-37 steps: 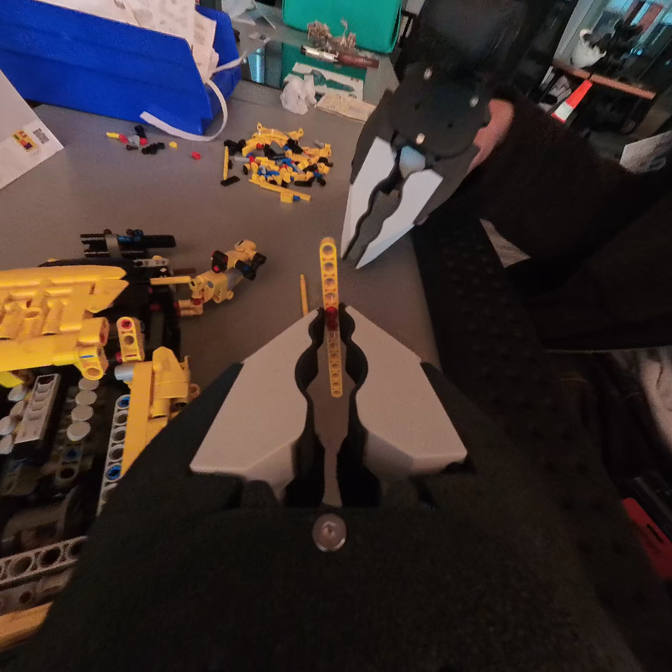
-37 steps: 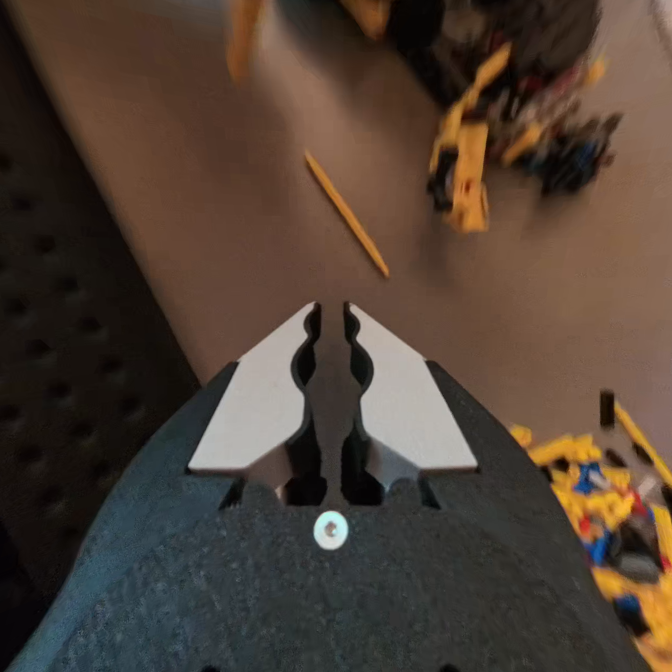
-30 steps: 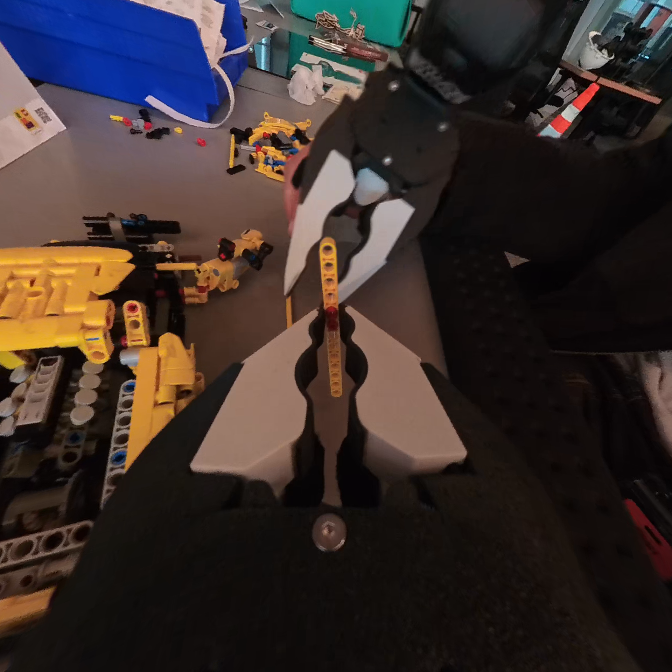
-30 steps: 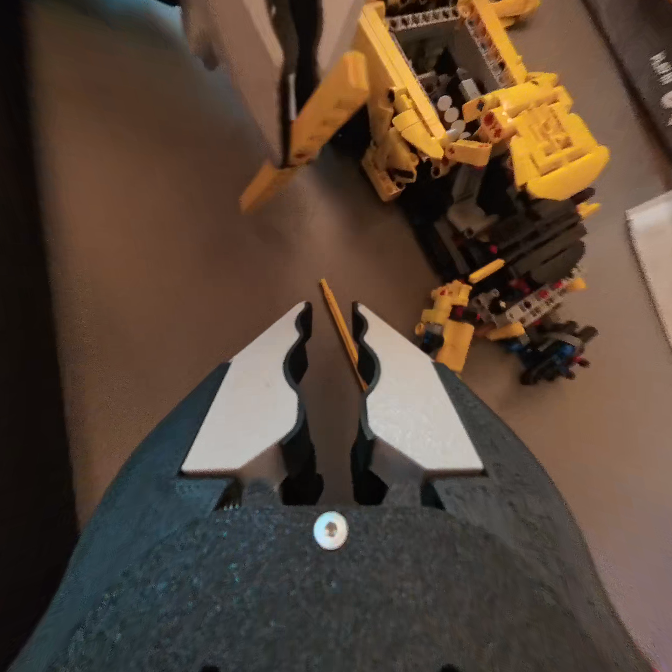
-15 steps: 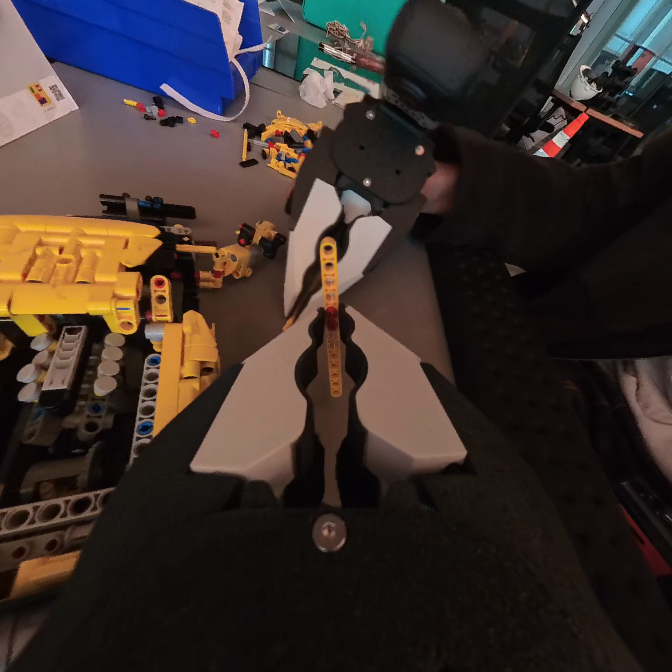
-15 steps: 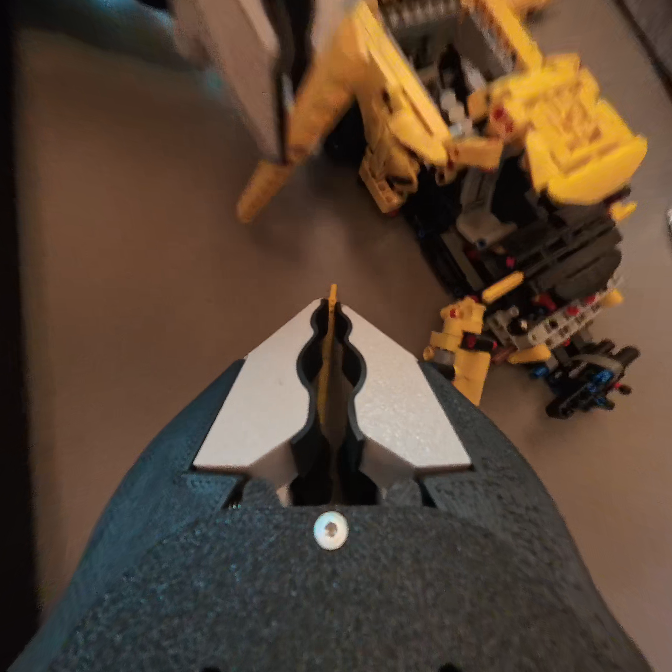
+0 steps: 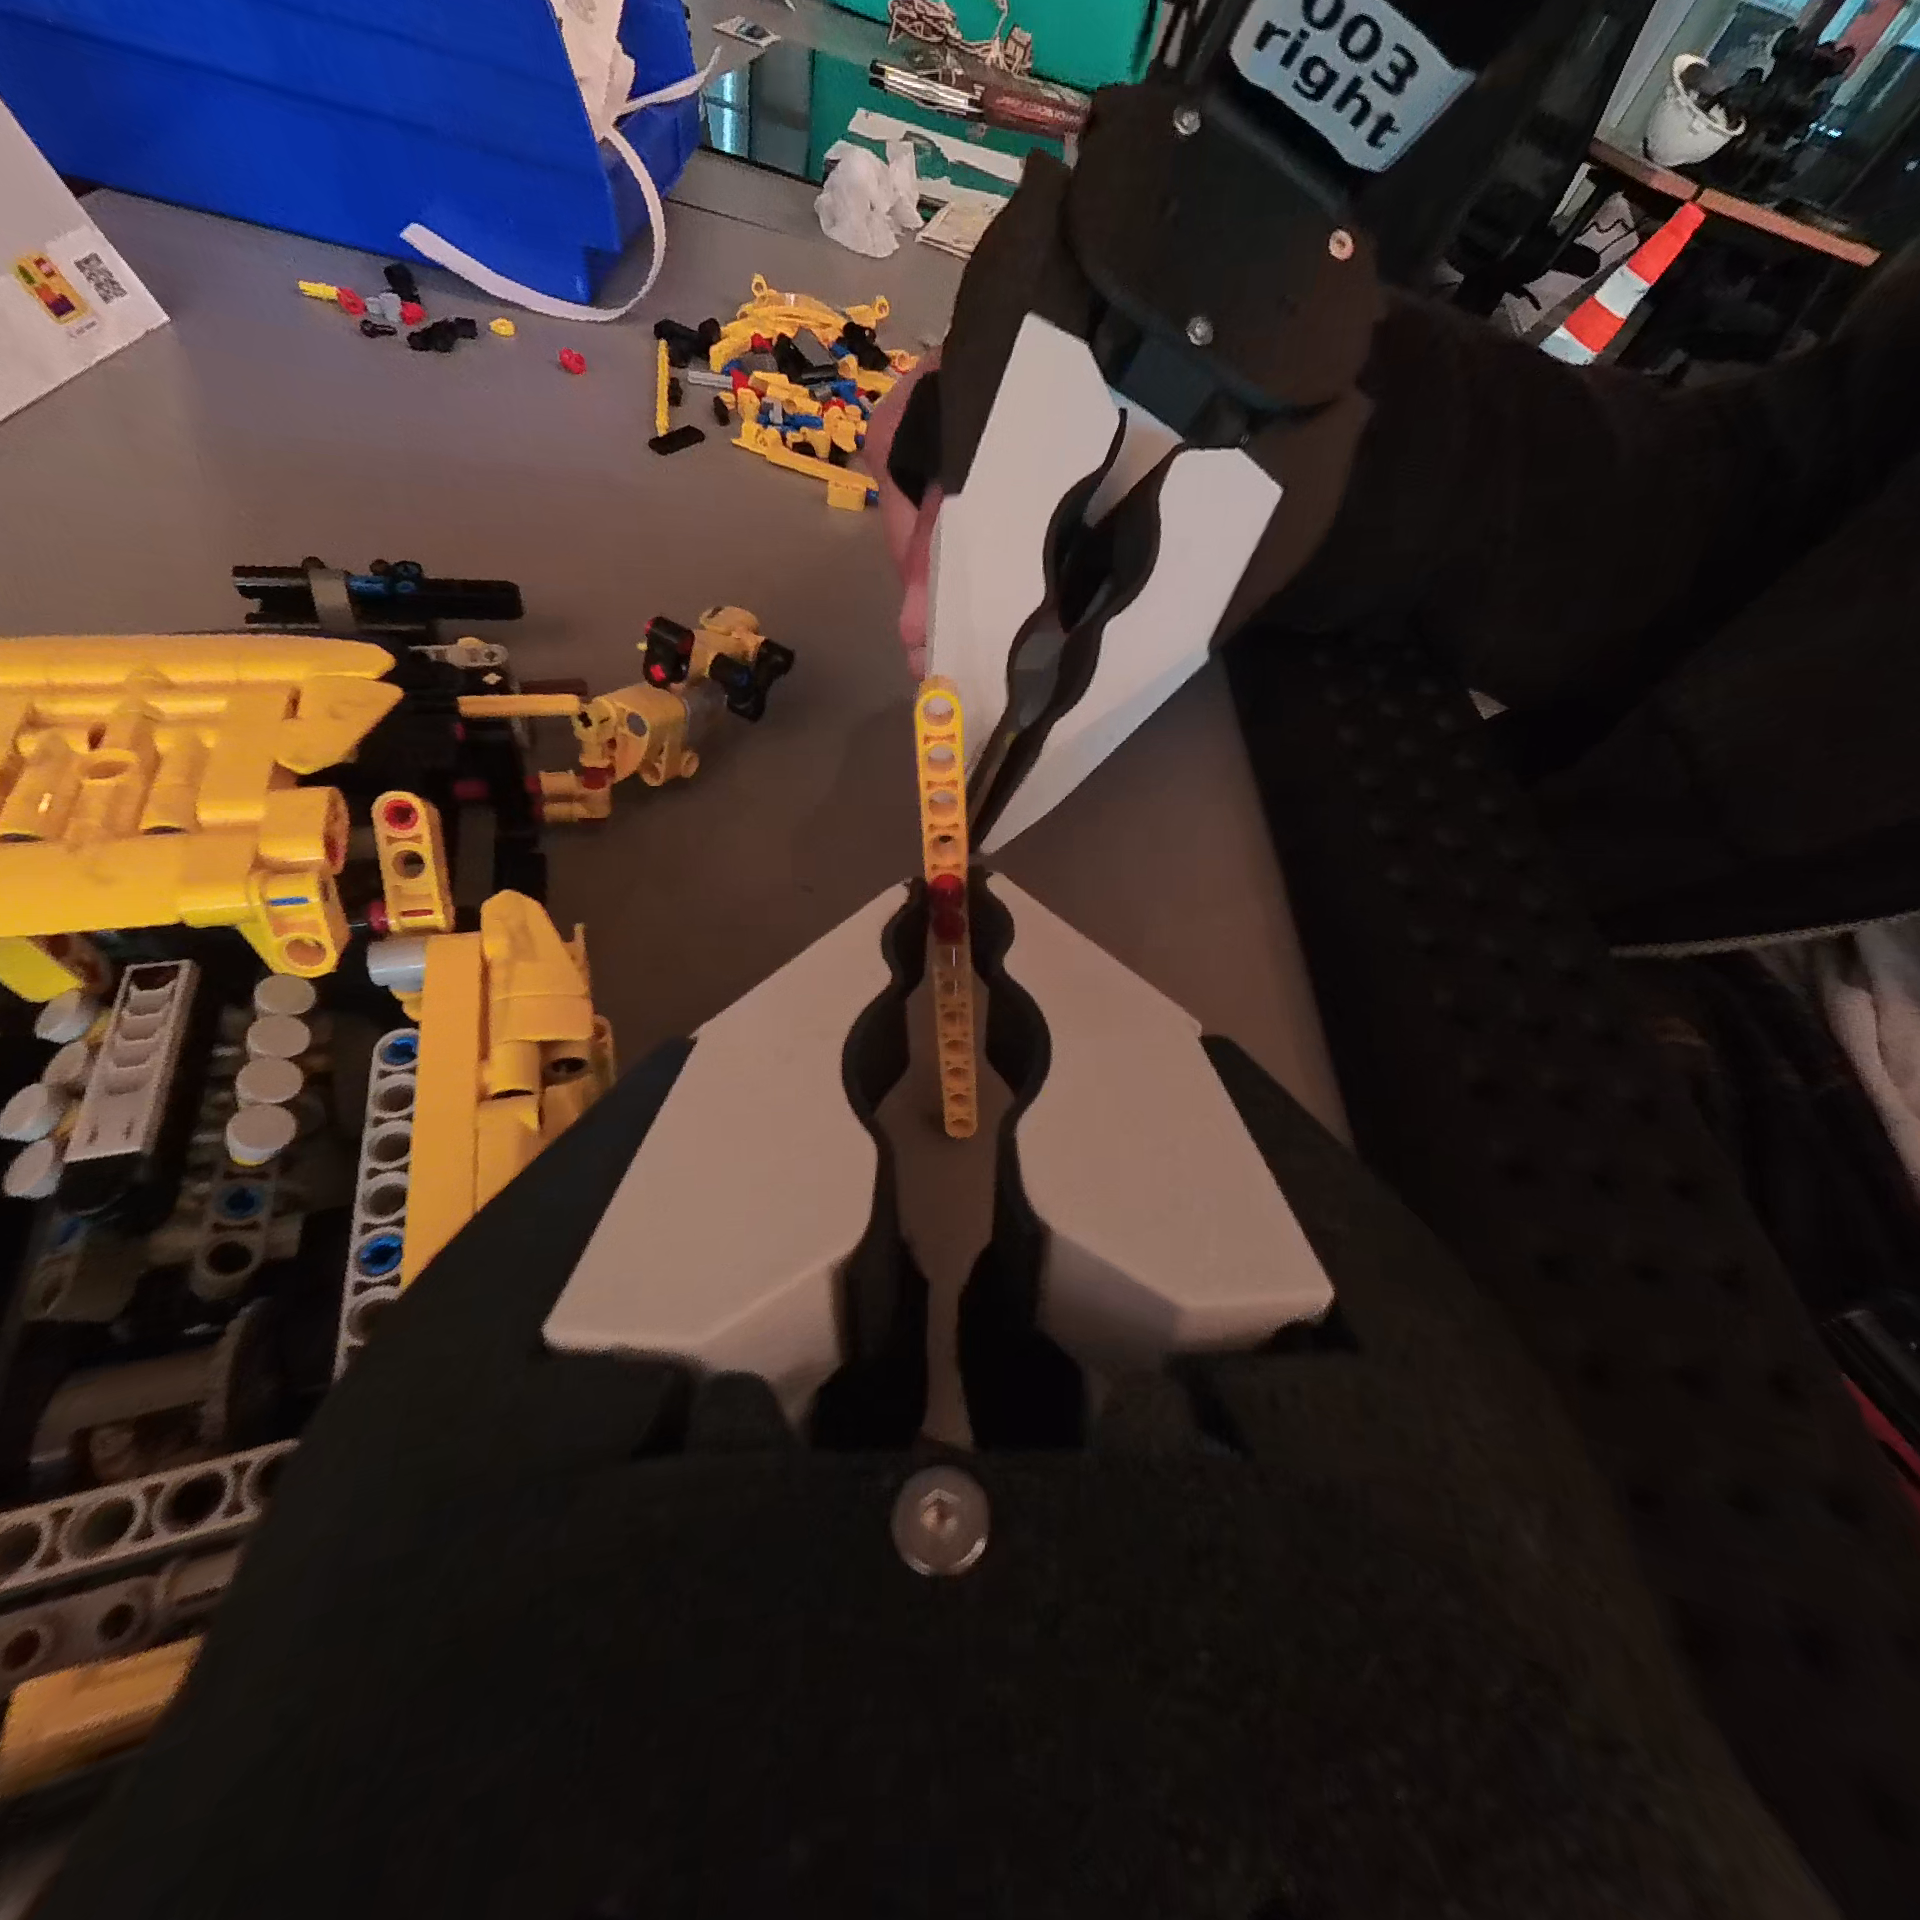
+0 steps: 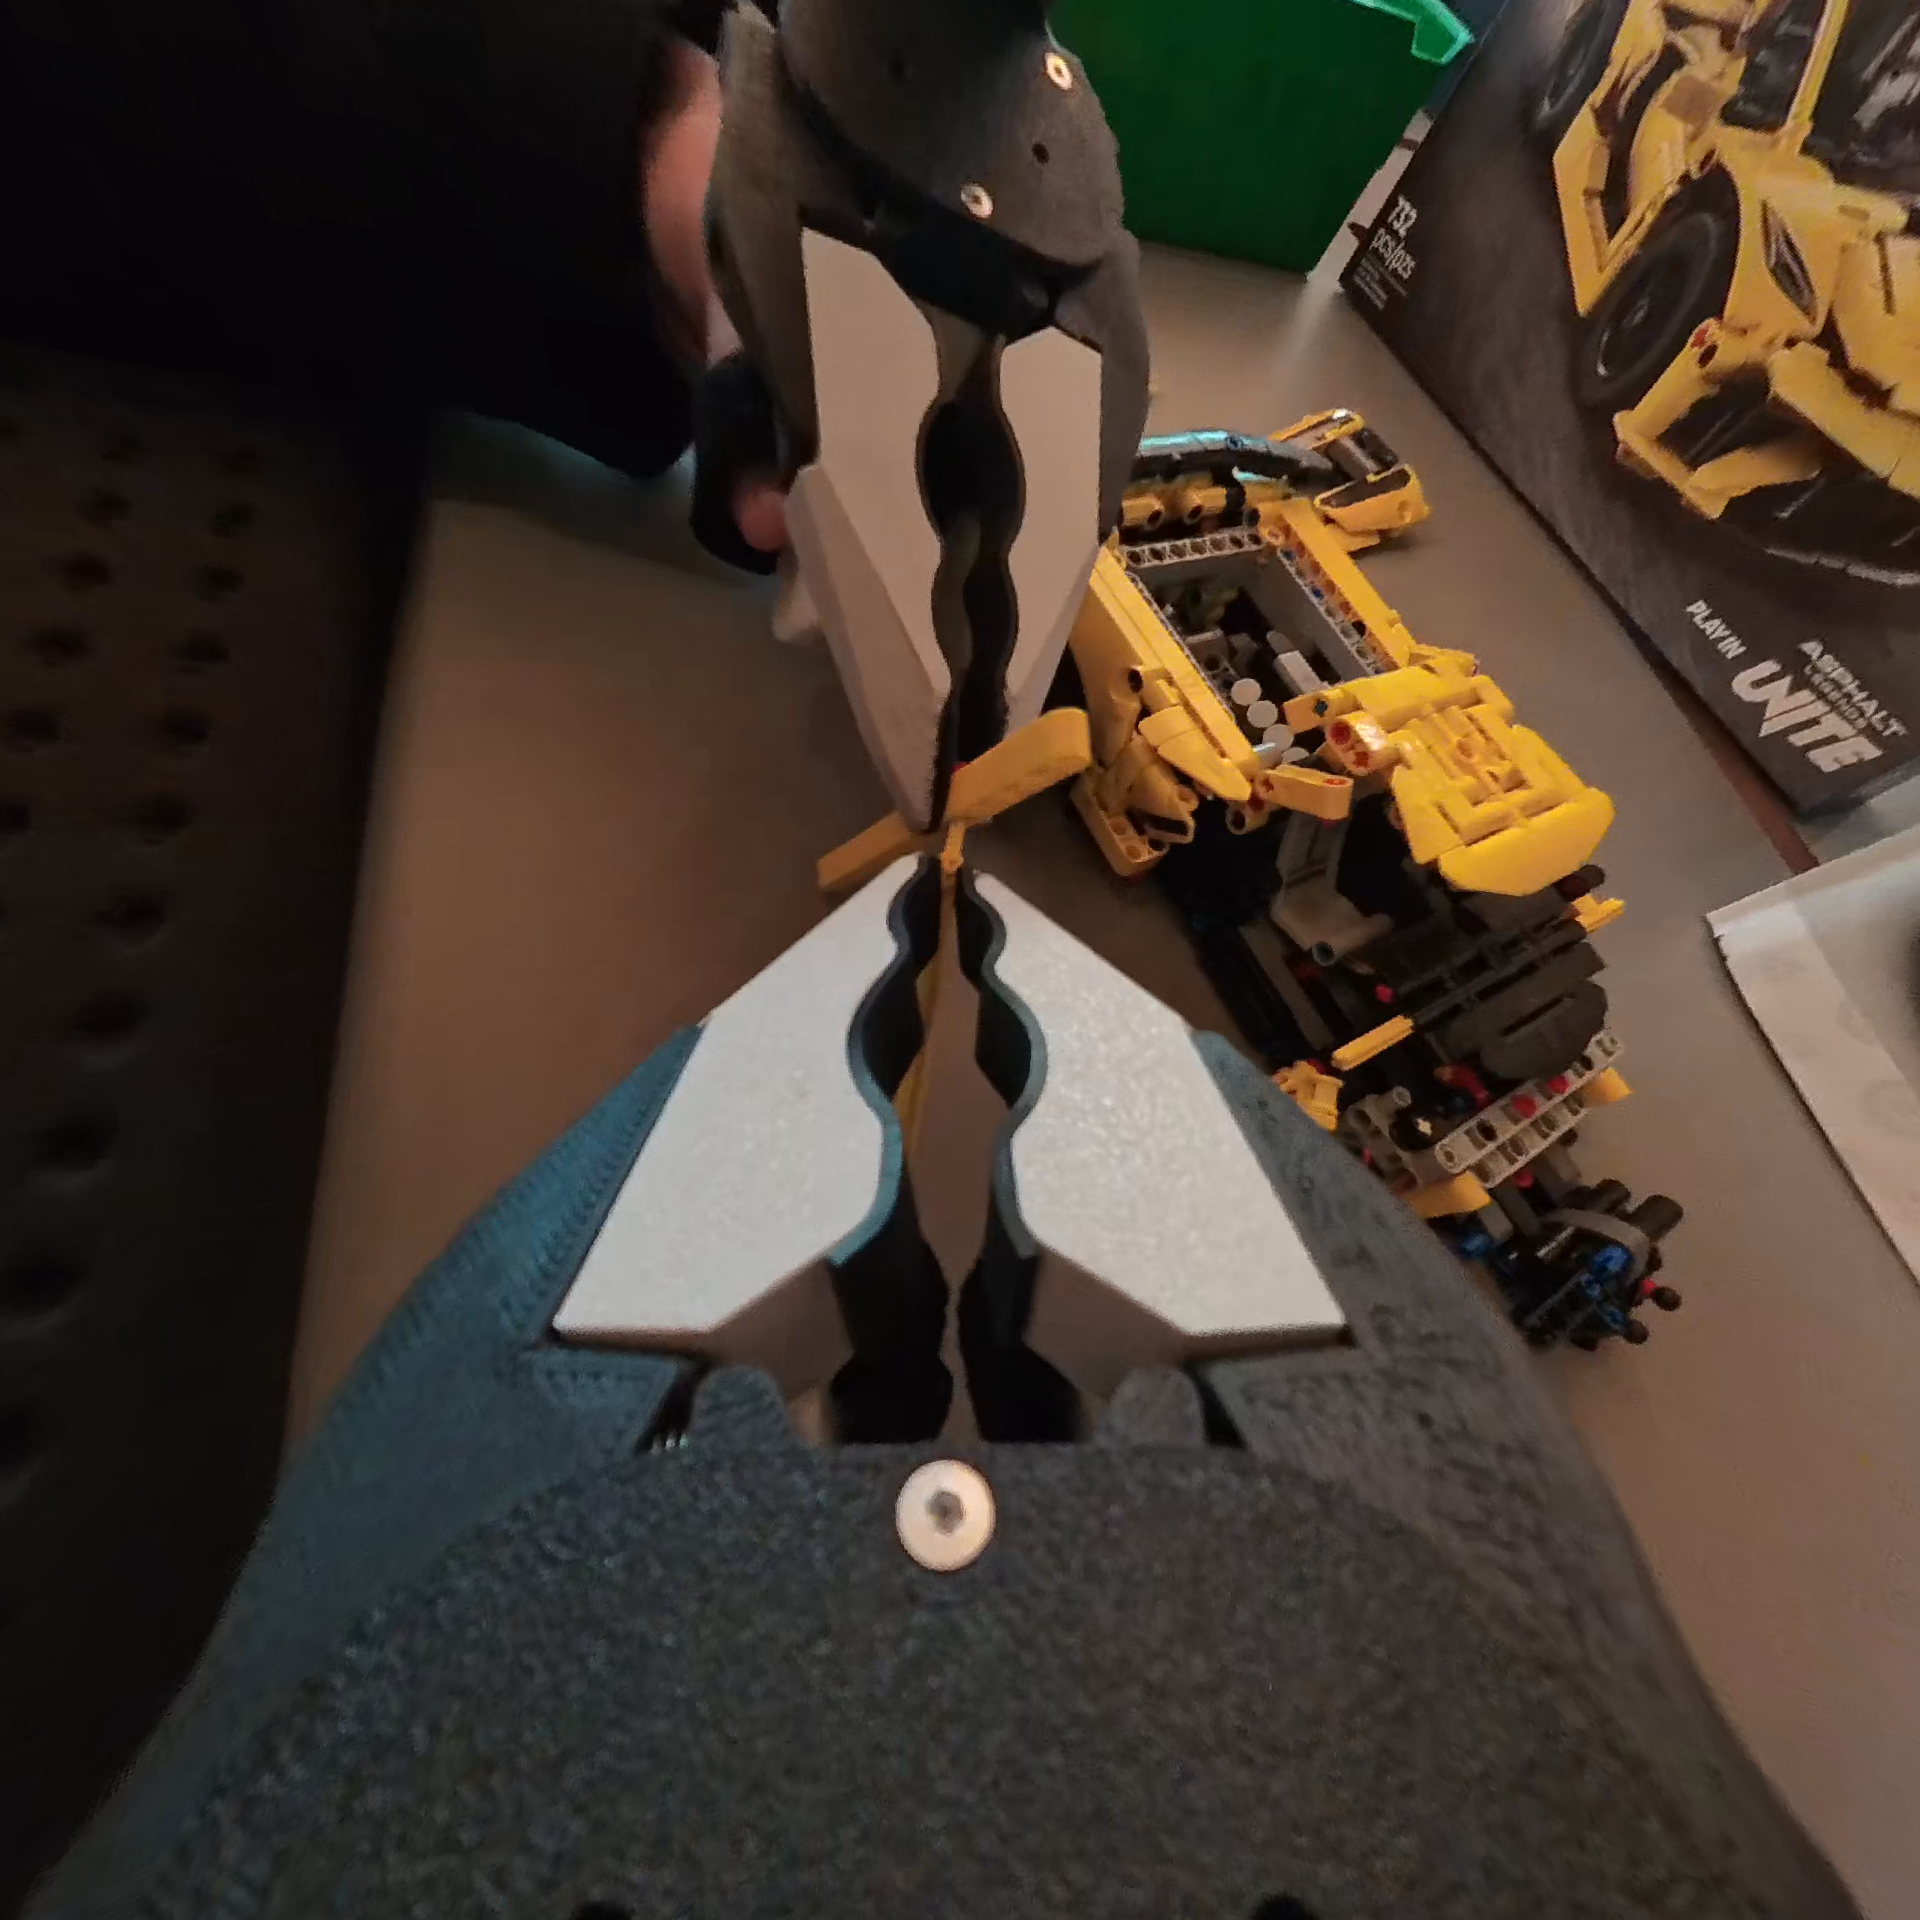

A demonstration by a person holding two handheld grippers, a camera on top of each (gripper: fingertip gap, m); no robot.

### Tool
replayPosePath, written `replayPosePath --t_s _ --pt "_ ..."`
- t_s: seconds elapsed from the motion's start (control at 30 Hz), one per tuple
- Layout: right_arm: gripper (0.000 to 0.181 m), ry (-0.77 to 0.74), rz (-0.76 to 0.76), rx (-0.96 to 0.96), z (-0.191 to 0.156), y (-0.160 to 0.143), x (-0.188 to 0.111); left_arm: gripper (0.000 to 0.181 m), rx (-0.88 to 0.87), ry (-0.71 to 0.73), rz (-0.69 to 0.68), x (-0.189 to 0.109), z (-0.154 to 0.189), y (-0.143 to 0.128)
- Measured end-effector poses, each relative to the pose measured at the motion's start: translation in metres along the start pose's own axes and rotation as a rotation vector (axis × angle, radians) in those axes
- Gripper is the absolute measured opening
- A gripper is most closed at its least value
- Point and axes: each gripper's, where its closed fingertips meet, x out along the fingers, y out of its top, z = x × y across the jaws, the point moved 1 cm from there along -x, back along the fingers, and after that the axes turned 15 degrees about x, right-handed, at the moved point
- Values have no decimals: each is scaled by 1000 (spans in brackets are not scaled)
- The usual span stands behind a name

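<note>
Model car (image 7: 156,790) at frame left, untouched; centre, left gripper (image 7: 948,883) clamped on the yellow perforated beam (image 7: 943,790); right gripper (image 8: 943,868), empty a second ago, now pinches the thin yellow axle (image 8: 925,1049), tip meeting the beam.

The grey tabletop (image 7: 312,468) carries a partly built yellow and black brick vehicle (image 8: 1382,831), open at the top, with grey perforated beams along its frame. A small yellow sub-assembly (image 7: 665,717) with red and black pins lies just beside it. Farther back sits a loose pile of yellow, blue and black pieces (image 7: 790,384), and a scatter of small red and black pins (image 7: 416,312) lies near a blue bin (image 7: 312,114). A white printed sheet (image 7: 62,301) rests at the left edge. A box picturing a yellow car (image 8: 1683,343) stands behind the vehicle, with a green bin (image 8: 1236,125) beyond it
</note>
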Motion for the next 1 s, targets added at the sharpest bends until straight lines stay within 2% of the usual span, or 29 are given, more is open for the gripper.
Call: replayPosePath --t_s 0.13,0.37,1.0 --pt "3 -29 19 -121 -1 0 0 7 -33 -38 16 0 3 0" --pt "3 -21 -15 -141 -7 -4 5 7 -36 -89 22 2 11 0" --pt "3 17 -21 -58 -12 0 2 7 35 -72 -28 3 17 3"
